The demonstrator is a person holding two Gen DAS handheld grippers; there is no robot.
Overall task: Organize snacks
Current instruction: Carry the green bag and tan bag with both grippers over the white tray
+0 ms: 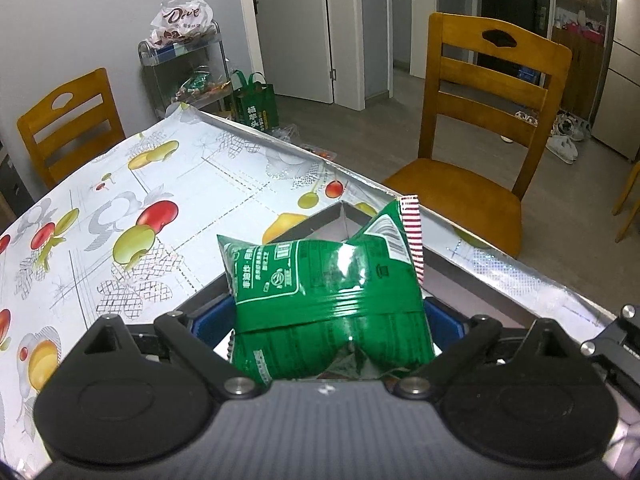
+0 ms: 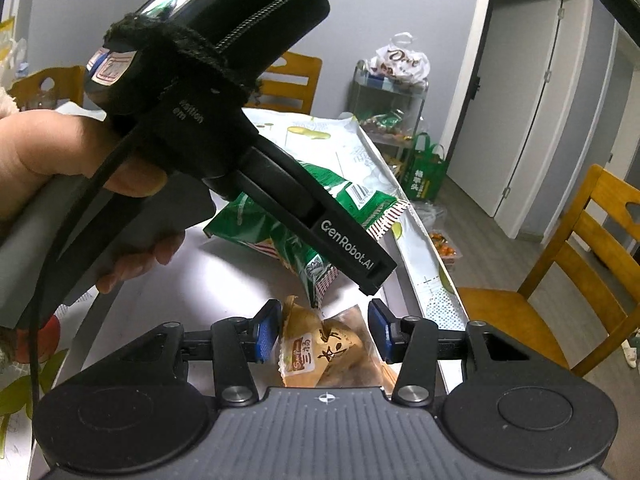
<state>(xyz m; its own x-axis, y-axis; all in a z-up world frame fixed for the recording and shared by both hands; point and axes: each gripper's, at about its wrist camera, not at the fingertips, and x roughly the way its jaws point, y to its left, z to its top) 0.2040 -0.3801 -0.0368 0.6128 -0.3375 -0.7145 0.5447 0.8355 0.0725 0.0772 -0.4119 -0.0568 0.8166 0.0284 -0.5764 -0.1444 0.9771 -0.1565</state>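
Observation:
A green snack bag [image 1: 328,276] fills the gap between the blue pads of my left gripper [image 1: 326,320], which is shut on it. The bag hangs tilted over a shallow grey box [image 1: 476,280] at the table's right edge. In the right wrist view the same green bag [image 2: 356,192] shows under the left gripper's black finger [image 2: 352,252], and a person's hand [image 2: 60,152] holds that gripper. My right gripper [image 2: 323,334] is low over the grey box [image 2: 168,280]. Its blue pads press a tan snack packet [image 2: 320,352] from both sides.
The table wears a fruit-print cloth [image 1: 120,208]. A wooden chair [image 1: 480,128] stands past the table's right edge, another chair [image 1: 68,120] at the far left. A metal trolley [image 1: 180,68] with snack bags and a green shopping bag [image 1: 256,100] stand on the floor behind.

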